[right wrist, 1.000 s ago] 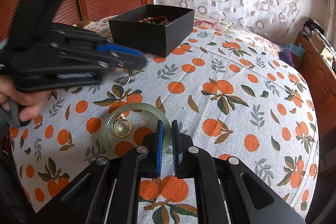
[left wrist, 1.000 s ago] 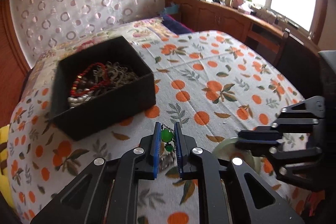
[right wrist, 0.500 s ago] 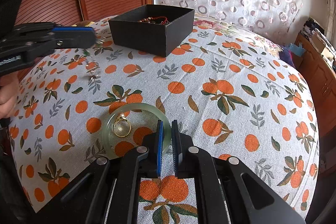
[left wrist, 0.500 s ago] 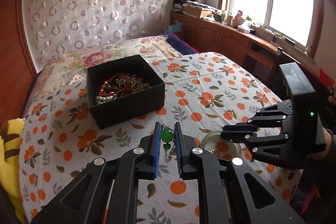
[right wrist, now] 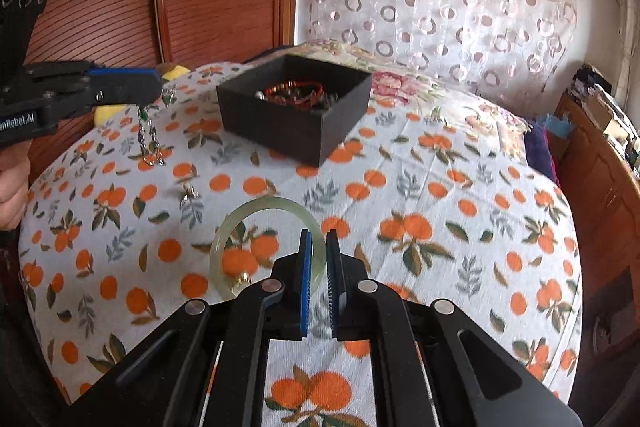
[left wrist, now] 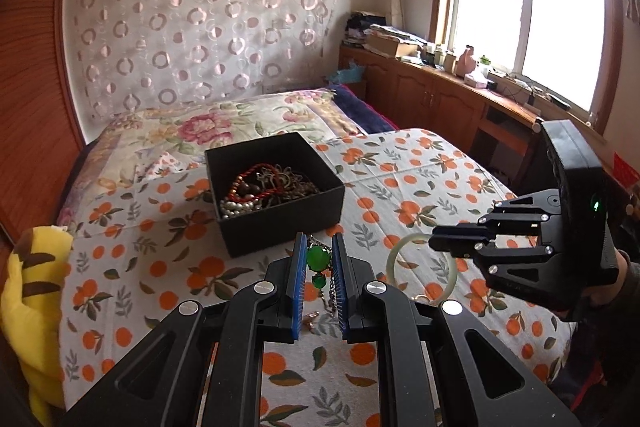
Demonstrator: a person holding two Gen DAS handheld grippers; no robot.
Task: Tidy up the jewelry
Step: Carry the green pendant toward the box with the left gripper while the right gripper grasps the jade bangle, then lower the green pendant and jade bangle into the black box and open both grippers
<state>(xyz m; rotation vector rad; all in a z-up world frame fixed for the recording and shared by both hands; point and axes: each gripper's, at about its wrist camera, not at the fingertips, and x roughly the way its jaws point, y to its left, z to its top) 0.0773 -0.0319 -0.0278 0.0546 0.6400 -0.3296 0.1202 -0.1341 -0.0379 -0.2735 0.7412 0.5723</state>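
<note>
Left hand-held gripper [left wrist: 316,267] pinching green-bead necklace [left wrist: 318,259], chain dangling; black box [left wrist: 280,223] straight ahead, nearer this hand. Right hand-held gripper [right wrist: 318,259] clamped on jade bangle [right wrist: 256,215] rim, box farther ahead on bed [right wrist: 460,187]

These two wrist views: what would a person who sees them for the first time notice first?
First, the two held pieces: the left gripper is shut on a green bead pendant whose chain dangles above the orange-print cloth, and the right gripper is shut on a pale green bangle, lifted off the cloth. Beyond them, the open black box of tangled jewelry stands on the cloth.
</note>
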